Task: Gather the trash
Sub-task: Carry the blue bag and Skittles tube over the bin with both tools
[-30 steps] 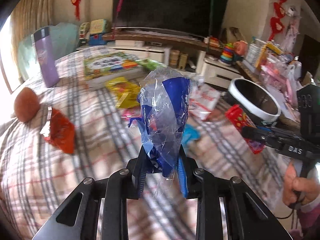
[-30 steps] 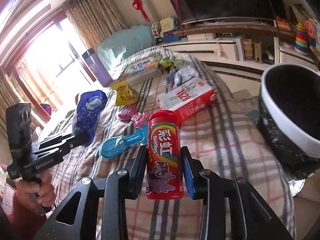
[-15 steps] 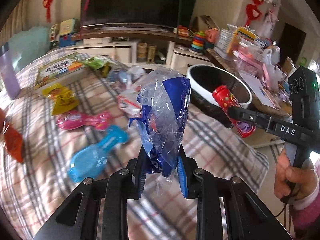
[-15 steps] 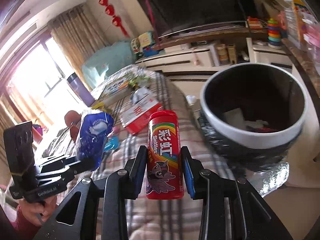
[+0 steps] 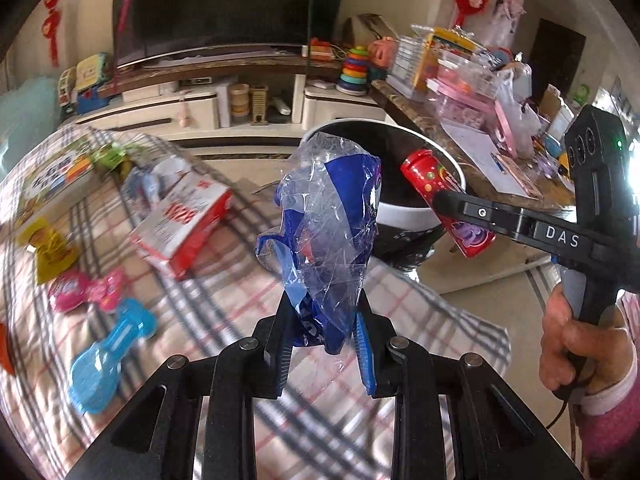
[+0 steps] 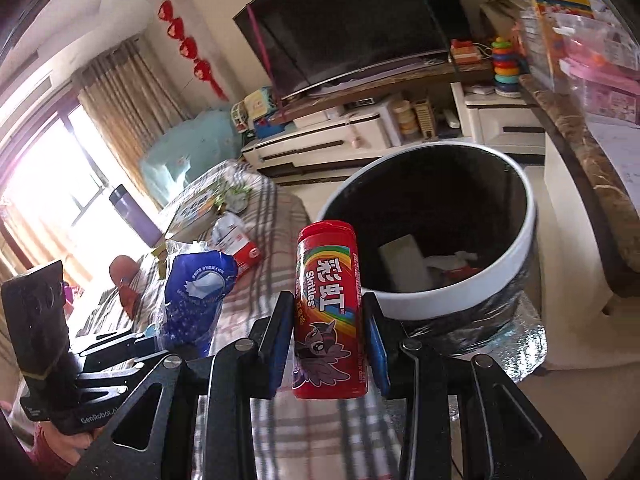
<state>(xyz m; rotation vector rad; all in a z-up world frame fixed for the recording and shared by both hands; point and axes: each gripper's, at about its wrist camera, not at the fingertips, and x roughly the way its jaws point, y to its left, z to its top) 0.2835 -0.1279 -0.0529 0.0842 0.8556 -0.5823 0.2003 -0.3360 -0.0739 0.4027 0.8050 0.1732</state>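
Observation:
My left gripper (image 5: pixel 325 344) is shut on a crumpled blue and clear plastic bag (image 5: pixel 328 232), held upright above the plaid-covered table (image 5: pixel 224 304); the bag also shows in the right wrist view (image 6: pixel 196 292). My right gripper (image 6: pixel 329 344) is shut on a red Skittles tube (image 6: pixel 329 304), held just short of the rim of the white-rimmed black trash bin (image 6: pixel 516 264). In the left wrist view the tube (image 5: pixel 444 208) hangs at the bin's rim (image 5: pixel 404 212). The bin holds some paper and scraps.
On the table lie a red and white box (image 5: pixel 184 224), a blue plastic piece (image 5: pixel 108 356), pink wrappers (image 5: pixel 84 288), a yellow packet (image 5: pixel 48 248) and a picture book (image 5: pixel 52 172). A cluttered counter (image 5: pixel 480 132) stands right of the bin, a TV stand (image 5: pixel 224 100) behind.
Both grippers have swung right, from over the table toward the bin, each keeping its load. The bin now looms larger in the right wrist view.

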